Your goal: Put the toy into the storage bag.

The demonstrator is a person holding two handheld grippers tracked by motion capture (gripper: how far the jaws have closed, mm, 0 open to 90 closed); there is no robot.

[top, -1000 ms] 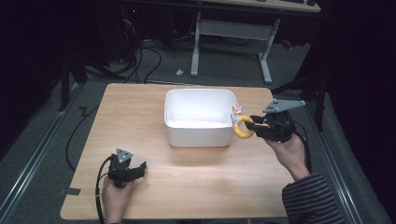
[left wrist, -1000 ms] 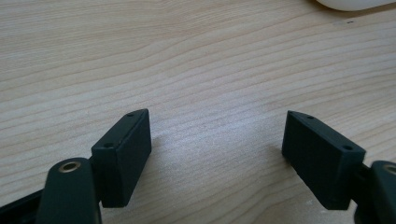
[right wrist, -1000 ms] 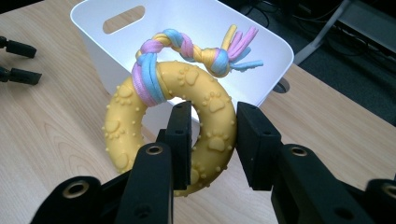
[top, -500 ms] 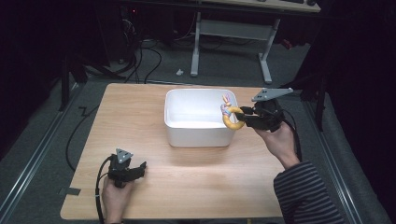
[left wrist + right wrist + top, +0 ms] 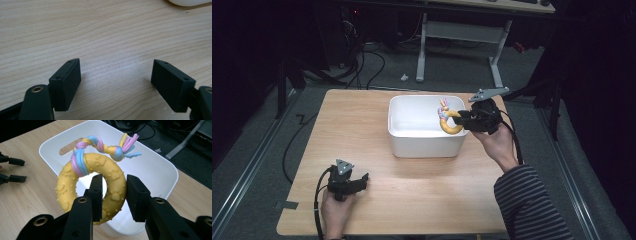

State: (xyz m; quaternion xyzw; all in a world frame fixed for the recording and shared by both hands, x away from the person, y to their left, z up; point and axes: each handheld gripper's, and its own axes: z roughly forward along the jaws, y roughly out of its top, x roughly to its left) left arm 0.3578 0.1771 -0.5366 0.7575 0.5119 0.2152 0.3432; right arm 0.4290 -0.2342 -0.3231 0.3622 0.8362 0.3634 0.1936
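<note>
Yellow ring (image 5: 100,187) (roped) in right gripper (image 5: 112,192)

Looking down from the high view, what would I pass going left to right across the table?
Left tongs → white bin → yellow ring toy with braided rope → right tongs, gripping the ring.

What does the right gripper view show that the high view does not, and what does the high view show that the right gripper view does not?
Right gripper view: paw prints and bumps on the yellow ring toy, one jaw through its hole, one outside, and a handle slot in the bin wall.

High view: the person's striped sleeve and the desk legs beyond the table.

Both: the white bin, the ring toy's pastel rope, the wooden table, and the right gripper holding the toy over the bin.
</note>
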